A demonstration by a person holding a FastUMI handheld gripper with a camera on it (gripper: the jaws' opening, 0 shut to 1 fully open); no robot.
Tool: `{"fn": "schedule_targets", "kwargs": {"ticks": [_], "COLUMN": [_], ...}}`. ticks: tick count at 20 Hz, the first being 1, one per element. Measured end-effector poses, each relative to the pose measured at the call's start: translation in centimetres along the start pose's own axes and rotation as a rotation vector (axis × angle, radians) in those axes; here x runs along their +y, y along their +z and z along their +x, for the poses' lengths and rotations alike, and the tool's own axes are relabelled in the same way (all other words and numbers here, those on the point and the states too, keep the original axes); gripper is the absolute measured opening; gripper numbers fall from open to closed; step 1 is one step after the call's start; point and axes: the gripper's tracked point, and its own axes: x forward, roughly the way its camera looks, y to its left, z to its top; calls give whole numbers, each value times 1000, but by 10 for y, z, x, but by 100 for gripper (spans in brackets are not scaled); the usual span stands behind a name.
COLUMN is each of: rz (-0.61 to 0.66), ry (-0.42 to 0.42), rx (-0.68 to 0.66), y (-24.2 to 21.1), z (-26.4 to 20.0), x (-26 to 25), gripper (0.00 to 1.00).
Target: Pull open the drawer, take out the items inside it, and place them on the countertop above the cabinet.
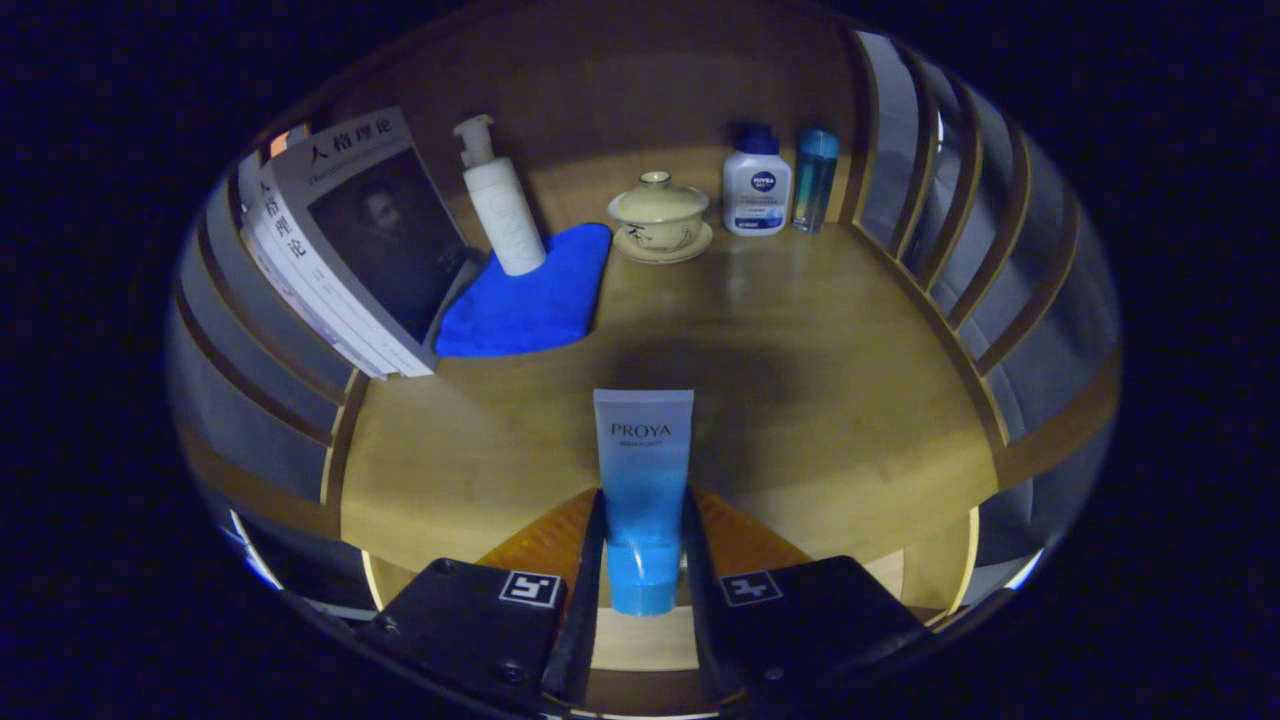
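Observation:
A blue-and-white cosmetic tube (643, 480) stands upright between my fingers, cap down, and my gripper (643, 540) is shut on its lower half. It hangs over the front part of the wooden countertop (820, 400). Beyond the tube, at the back of the countertop, stand a white pump bottle (503, 205), a lidded tea bowl on a saucer (659, 217), a small white lotion bottle with a blue cap (757, 185) and a slim teal bottle (815, 180). A folded blue cloth (535, 300) lies under the pump bottle.
A stack of books (345, 250) leans at the left of the countertop, against the slatted side rail (270, 390). Another slatted rail (960, 230) closes the right side. A wooden back panel (620, 90) stands behind the bottles.

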Motion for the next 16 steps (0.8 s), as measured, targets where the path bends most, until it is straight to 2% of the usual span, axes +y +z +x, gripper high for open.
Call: {"fn": "schedule_targets", "kwargs": {"ticks": [8,11,14,16], "rz": [12,11,-16,-39], "ry": [-13,-21,-38,23], "rx": [-37,-104,-236,-315], "y": [6,12,11,1], "z": [0,-13,-33,-47], "x": [-5,-6,-8,6], "gripper": [50,58,65,70]}}
